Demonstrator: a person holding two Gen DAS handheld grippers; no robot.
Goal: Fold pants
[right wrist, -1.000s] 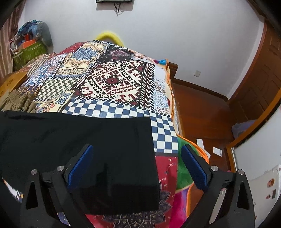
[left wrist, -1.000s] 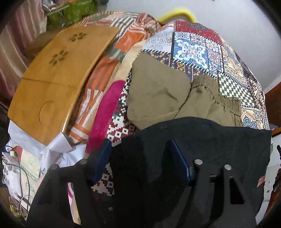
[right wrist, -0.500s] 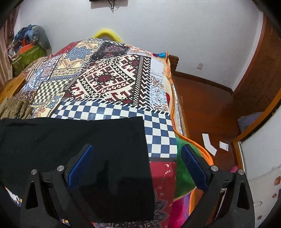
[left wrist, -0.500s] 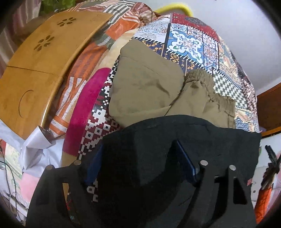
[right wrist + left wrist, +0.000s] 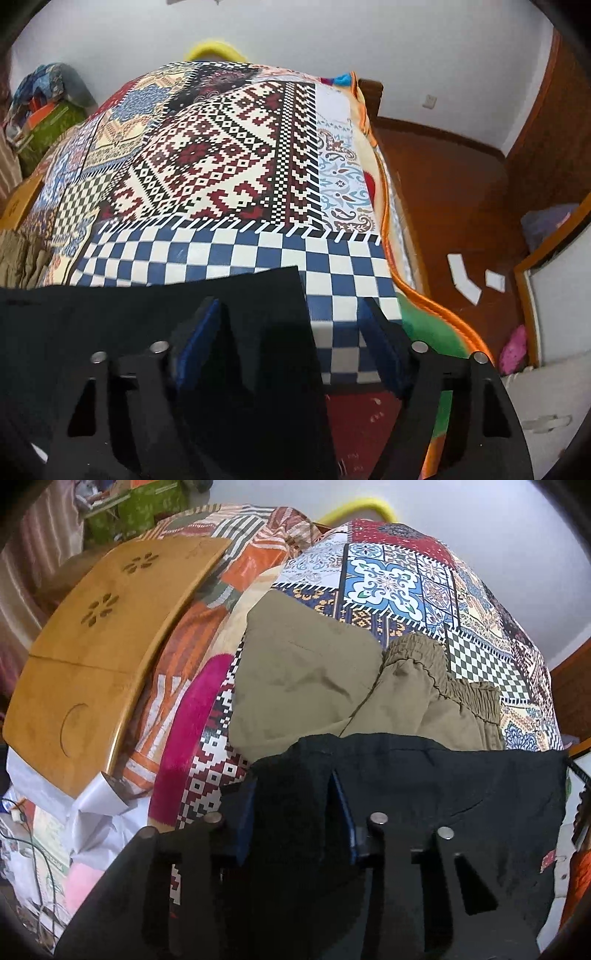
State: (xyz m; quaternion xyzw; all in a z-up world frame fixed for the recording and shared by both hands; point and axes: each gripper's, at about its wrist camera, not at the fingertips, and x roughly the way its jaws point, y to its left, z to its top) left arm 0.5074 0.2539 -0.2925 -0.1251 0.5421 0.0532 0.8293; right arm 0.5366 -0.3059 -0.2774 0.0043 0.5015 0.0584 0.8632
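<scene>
right gripper (image 5: 291, 347) has narrowed, jaws apart over the limp black cloth pants' (image 5: 147, 332) 3 o'clock edge; left gripper (image 5: 295, 808) pinches a fold; grip hems.

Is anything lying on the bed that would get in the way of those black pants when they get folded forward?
Yes. Tan pants lie on the quilt just past the black pants, at the left gripper's side, the black edge overlapping them. Ahead of the right gripper only bare quilt shows.
</scene>
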